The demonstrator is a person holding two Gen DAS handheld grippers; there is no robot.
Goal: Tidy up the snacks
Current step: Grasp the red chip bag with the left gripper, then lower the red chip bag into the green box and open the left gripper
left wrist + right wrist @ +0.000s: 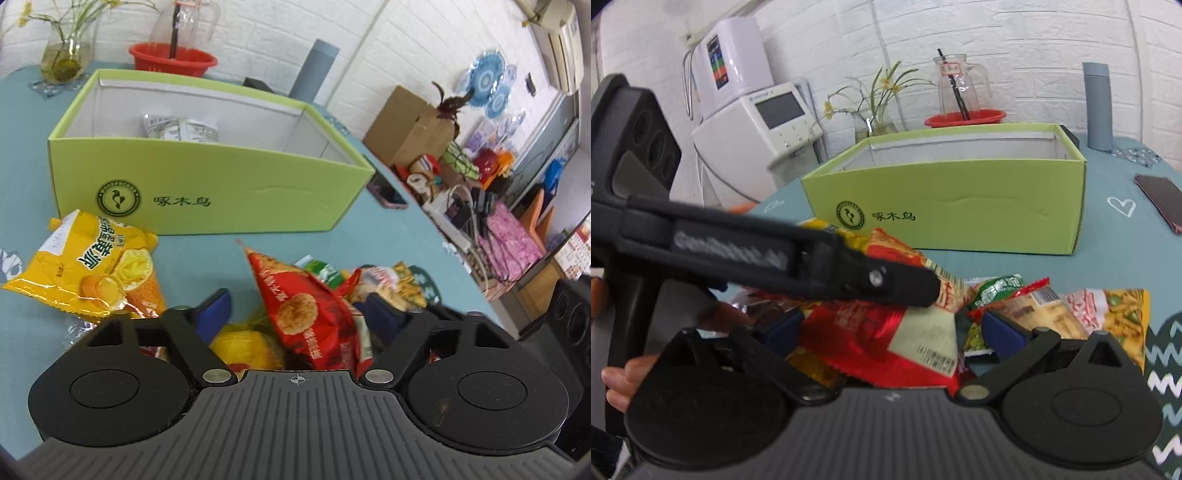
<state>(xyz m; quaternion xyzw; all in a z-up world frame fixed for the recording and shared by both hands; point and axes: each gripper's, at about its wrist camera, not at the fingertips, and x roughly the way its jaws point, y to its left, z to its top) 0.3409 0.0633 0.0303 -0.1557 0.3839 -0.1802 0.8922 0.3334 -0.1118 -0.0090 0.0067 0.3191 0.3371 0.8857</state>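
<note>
While the left tongs (pixel 295 314) straddle one red packet (pixel 306 314) standing with its long axis pointing away, right tongs (pixel 886 328) gape wide; beyond sits one green box (pixel 207 192).

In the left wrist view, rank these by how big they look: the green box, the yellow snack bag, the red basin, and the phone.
1. green box, clearly largest.
2. yellow snack bag, though it lies nearer the camera.
3. red basin, farther back, so its true size is unsure.
4. phone, smallest as seen.
</note>
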